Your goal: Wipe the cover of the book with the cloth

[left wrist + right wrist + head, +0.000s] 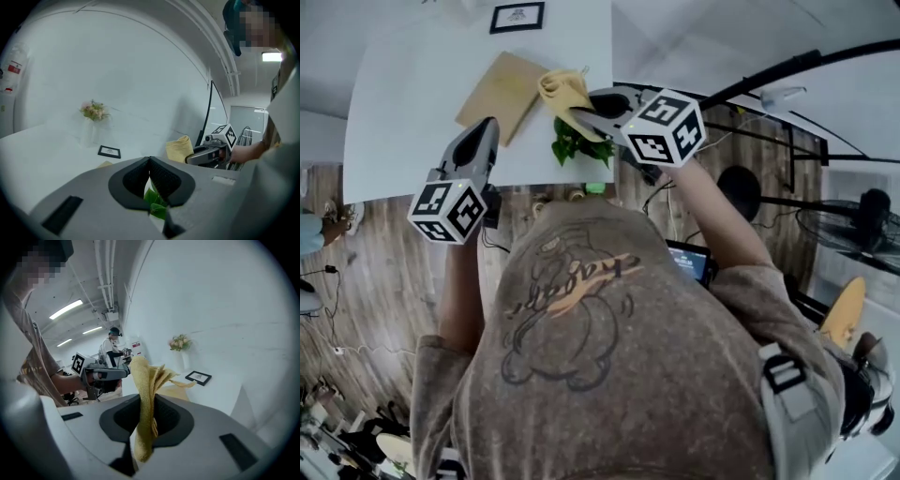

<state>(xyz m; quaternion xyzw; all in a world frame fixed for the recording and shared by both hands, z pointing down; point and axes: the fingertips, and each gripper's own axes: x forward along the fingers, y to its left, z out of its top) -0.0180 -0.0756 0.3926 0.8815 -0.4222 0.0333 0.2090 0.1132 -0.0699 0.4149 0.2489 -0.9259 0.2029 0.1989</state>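
Two grippers hung over the white table (412, 84), the right gripper (149, 416) clamping a crumpled yellow cloth (565, 91) by the edge of the flat, plain tan book (497, 94), the left gripper (150, 173) pressed together, empty.

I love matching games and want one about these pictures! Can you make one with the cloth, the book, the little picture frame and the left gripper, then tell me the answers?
Things:
1. cloth
2. book
3. picture frame
4. left gripper

Descriptions:
A. black, at the far end of the table
B. jaws together, holding nothing
C. yellow, pinched in the jaws of the right gripper
D. brown, lying flat on the table

Pairs: 1-C, 2-D, 3-A, 4-B
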